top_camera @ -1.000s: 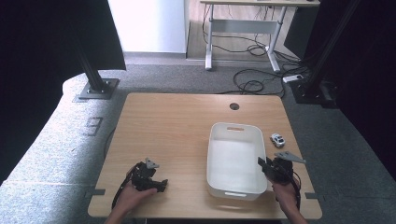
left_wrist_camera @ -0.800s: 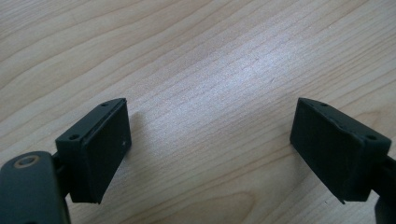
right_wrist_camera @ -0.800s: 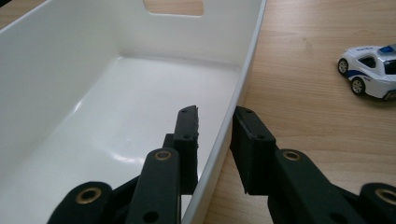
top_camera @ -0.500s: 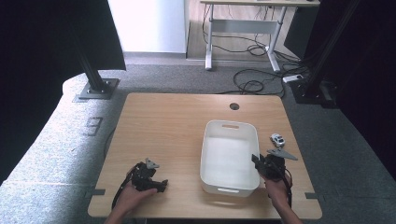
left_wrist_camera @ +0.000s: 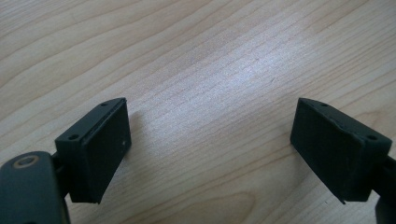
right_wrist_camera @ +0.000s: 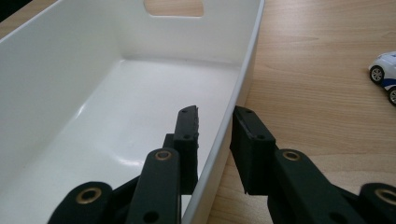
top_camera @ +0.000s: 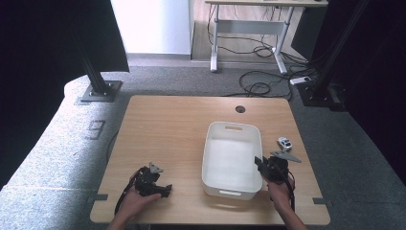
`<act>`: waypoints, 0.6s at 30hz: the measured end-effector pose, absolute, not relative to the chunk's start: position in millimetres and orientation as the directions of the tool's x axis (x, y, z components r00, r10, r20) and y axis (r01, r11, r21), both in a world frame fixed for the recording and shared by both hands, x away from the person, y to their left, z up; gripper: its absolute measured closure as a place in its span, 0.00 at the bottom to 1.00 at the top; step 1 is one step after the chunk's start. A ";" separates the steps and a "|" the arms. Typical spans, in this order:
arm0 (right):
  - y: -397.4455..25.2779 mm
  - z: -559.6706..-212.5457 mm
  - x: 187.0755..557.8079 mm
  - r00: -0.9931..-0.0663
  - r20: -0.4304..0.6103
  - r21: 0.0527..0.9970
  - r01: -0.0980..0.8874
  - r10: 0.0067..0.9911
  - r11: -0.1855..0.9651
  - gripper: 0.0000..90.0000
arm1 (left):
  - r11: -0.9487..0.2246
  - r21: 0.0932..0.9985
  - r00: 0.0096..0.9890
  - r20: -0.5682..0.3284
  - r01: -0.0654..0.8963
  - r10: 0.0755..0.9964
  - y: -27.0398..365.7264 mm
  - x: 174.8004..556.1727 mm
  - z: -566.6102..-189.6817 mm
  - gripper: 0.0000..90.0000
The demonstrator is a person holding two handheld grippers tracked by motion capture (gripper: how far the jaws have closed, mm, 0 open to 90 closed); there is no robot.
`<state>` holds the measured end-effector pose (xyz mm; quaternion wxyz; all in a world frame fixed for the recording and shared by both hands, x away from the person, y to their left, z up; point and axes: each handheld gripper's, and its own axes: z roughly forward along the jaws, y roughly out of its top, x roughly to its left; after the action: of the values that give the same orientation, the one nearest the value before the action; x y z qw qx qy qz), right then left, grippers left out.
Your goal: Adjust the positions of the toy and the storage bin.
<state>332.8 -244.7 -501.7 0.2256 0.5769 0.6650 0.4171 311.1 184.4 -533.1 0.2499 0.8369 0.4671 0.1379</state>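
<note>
From the high view, there's a white tub (top_camera: pixel 231 160) sitting on the right half of the wooden table (top_camera: pixel 167 129), long side running away from the person. The right gripper (top_camera: pixel 263 165) is at the tub's right wall, near the front end. A little toy car (top_camera: pixel 284 143) sits on the table just past that gripper, to the right of the tub and not touching it. The left gripper (top_camera: pixel 165 190) is way over at the front left of the table, well apart from the tub, lying low with the person's hand (top_camera: pixel 131 203) on it.

Left gripper view: the left gripper (left_wrist_camera: pixel 210 140) has its jaws spread wide apart with just bare wood between them, holding nothing.

Right gripper view: the right gripper (right_wrist_camera: pixel 215 140) straddles the tub (right_wrist_camera: pixel 93 93) wall, one jaw inside and one outside, closed up on the rim. The toy car (right_wrist_camera: pixel 385 74) is off at the right edge on the table.
</note>
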 end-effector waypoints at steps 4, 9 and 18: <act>-242.5 -501.7 334.6 -0.233 0.182 0.815 0.579 0.955 -0.014 0.80 | -0.439 0.547 0.525 -0.002 0.713 0.851 184.4 311.0 -533.1 0.14; -238.6 -501.6 337.6 -0.235 0.181 0.815 0.579 0.955 -0.012 0.80 | -0.438 0.548 0.525 -0.002 0.712 0.851 184.4 310.9 -533.1 0.14; -232.0 -501.6 341.8 -0.236 0.184 0.815 0.580 0.954 -0.013 0.80 | -0.439 0.548 0.525 -0.001 0.712 0.851 184.4 310.8 -533.1 0.14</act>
<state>341.8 -232.0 -501.6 0.2238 0.5760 0.6657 0.4182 310.8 184.4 -533.1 0.2499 0.8368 0.4670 0.1386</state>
